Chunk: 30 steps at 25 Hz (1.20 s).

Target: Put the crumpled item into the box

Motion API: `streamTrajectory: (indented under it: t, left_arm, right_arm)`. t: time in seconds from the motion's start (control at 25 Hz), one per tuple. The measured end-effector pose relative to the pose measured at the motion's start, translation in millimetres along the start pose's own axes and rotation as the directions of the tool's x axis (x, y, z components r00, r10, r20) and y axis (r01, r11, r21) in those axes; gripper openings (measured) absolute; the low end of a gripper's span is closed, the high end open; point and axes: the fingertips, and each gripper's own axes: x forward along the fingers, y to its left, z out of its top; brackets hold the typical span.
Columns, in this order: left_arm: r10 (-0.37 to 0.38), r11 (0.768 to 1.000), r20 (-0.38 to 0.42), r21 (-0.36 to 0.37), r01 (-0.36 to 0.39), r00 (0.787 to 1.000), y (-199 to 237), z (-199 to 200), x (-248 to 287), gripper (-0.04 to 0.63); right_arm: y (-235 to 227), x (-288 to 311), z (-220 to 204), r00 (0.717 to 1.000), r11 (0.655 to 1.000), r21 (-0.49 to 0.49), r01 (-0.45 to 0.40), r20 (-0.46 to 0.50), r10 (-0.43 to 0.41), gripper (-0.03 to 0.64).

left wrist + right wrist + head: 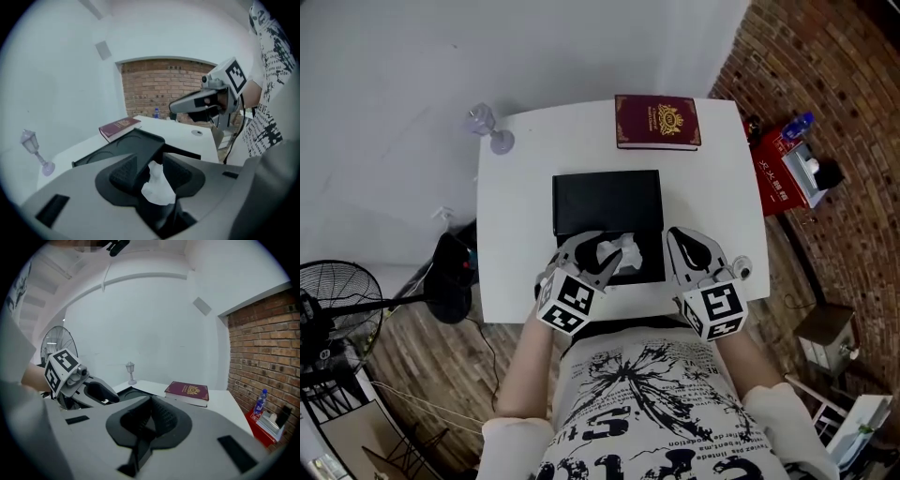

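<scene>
**Left claw wide over the box, paper loose between its jaws**

Head view: I am holding the left claw (602, 251) over the near end of the box (607, 199) on the worktop (516, 206). The paper (624, 253) is lying just right of its tips, inside the box's outline. The right claw (677, 236) is hovering near the box's near right corner, so the left one is nearer the paper. Left gripper view: the jaws are standing wide, with the paper (157, 187) sitting low between them. As far as I can judge, the pads are not pressing it, and the box (133, 143) is lying straight ahead. Right gripper view: the right claw (149, 420) is closed on nothing, pointing toward the book (186, 393). I am judging that what is left is drawing the left claw back clear of the paper.
</scene>
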Motion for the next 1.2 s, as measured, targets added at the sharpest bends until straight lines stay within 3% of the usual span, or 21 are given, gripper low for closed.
streamTrajectory:
  t: [0.08,0.2,0.36,0.52,0.64,0.88,1.2]
  left_arm:
    - [0.064,0.997,0.061,-0.042,-0.061,0.996,11,19,-17,0.174]
    - [0.164,0.977,0.126,-0.157,-0.144,0.978,29,43,-47,0.064]
    - [0.270,0.959,0.196,-0.143,-0.245,0.943,42,67,-85,0.055]
    - [0.323,0.943,0.279,-0.177,-0.282,0.904,45,89,-118,0.021]
    - [0.332,0.940,0.318,-0.184,-0.286,0.888,46,95,-134,0.014]
    - [0.300,0.952,0.381,-0.173,-0.251,0.875,40,102,-150,0.012]
    - [0.230,0.973,0.371,-0.112,-0.203,0.900,29,101,-140,0.012]
  right_arm:
    - [1,-3,9,1.000,1.000,-0.010,0.003,0.020,-0.003,0.015]
    - [3,-9,23,0.999,1.000,-0.023,0.004,0.053,-0.003,0.015]
    - [8,-16,37,0.995,0.998,-0.056,0.004,0.096,0.001,0.015]
    - [13,-26,49,0.990,0.997,-0.072,0.008,0.139,0.002,0.015]
    - [17,-32,60,0.984,0.998,-0.064,-0.011,0.174,0.022,0.015]
    - [32,-39,73,0.974,0.990,-0.125,-0.059,0.211,0.085,0.014]
    - [32,-40,75,0.971,0.989,-0.135,-0.060,0.222,0.089,0.014]
